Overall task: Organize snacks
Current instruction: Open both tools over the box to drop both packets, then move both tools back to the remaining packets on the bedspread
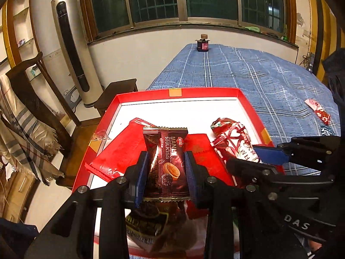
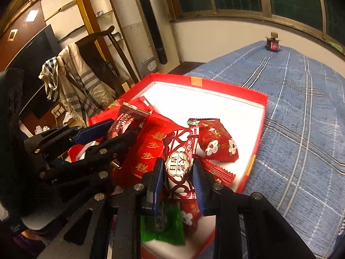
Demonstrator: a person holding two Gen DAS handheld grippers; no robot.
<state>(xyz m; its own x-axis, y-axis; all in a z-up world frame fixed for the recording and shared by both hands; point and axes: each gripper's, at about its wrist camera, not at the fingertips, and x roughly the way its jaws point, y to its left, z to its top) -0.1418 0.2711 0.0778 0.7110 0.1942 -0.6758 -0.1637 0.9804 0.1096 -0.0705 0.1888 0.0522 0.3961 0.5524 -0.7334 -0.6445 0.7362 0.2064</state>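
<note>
A red box (image 1: 179, 91) (image 2: 215, 88) with a white inside lies on the near left of the blue cloth. Over it my left gripper (image 1: 166, 154) (image 2: 116, 129) is shut on a dark brown biscuit packet (image 1: 166, 138) (image 2: 129, 116), held lengthwise between the blue pads. To its right, my right gripper (image 2: 178, 161) (image 1: 248, 157) is shut on a red-and-white packet (image 2: 180, 149) (image 1: 232, 138) with Chinese characters. Inside the box lie a flat red packet (image 1: 116, 155), a flowered red packet (image 2: 217, 142), a green packet (image 2: 161, 226) and a red envelope (image 2: 148, 151).
The blue plaid cloth (image 1: 258, 75) covers the table. A small dark jar (image 1: 202, 44) stands at its far end. A loose red-and-white packet (image 1: 319, 110) lies on the cloth to the right. A chair draped with a scarf (image 1: 28, 99) and a tower air conditioner (image 1: 71, 49) stand left.
</note>
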